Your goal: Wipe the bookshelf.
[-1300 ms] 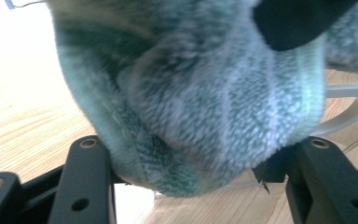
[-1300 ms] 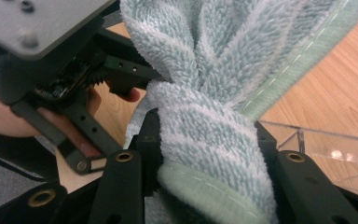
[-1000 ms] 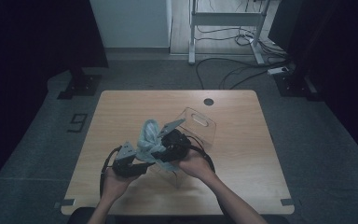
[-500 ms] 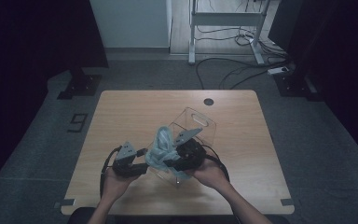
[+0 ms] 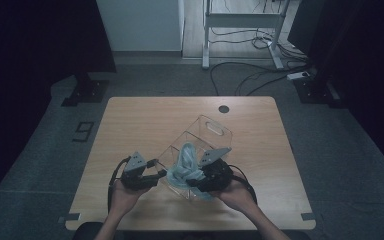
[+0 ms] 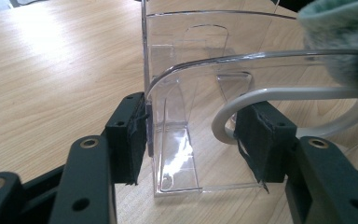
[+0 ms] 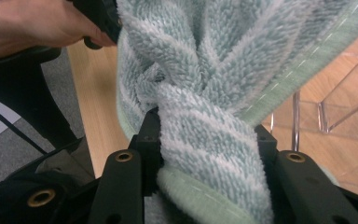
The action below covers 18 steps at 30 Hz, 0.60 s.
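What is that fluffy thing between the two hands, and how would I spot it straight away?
Start at the wooden table and find the clear plastic bin lying near its front edge. At the bin's near end sits a bunched pale green towel, pinched in the right gripper. It is the only soft, fuzzy thing there; everything around it is hard plastic or black metal.

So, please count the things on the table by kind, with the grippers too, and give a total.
Clear plastic box: 1
Light green towel: 1
Grippers: 2, the left gripper and the right gripper
Total: 4
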Tool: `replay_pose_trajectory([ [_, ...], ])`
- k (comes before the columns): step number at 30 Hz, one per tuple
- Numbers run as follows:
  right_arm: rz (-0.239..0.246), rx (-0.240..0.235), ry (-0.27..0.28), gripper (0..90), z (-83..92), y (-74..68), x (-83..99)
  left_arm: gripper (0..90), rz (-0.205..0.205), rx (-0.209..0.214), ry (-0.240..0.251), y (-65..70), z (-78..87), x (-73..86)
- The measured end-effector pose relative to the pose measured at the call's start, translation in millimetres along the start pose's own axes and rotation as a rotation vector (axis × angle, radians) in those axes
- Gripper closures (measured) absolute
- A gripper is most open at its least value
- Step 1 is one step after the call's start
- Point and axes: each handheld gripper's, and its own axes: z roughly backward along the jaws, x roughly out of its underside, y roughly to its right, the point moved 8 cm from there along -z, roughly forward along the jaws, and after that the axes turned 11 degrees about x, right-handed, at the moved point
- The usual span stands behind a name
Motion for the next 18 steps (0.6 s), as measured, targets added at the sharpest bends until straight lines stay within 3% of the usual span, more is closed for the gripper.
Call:
replay_pose_trajectory([
  [6,-0.002,0.005,-0.025,58.7,-6.7,1.4,19.2,45.0,0.000,-0.001,-0.001,0.0,0.0,-0.1],
  [11,-0.026,-0.005,-0.013,58.9,-11.2,0.0,26.8,45.0,0.000,-0.006,-0.001,-0.1,0.0,-0.2],
  [18,-0.013,0.009,-0.007,58.9,-7.9,-3.6,32.5,45.1,0.002,-0.010,-0.003,0.1,0.0,-0.4],
])
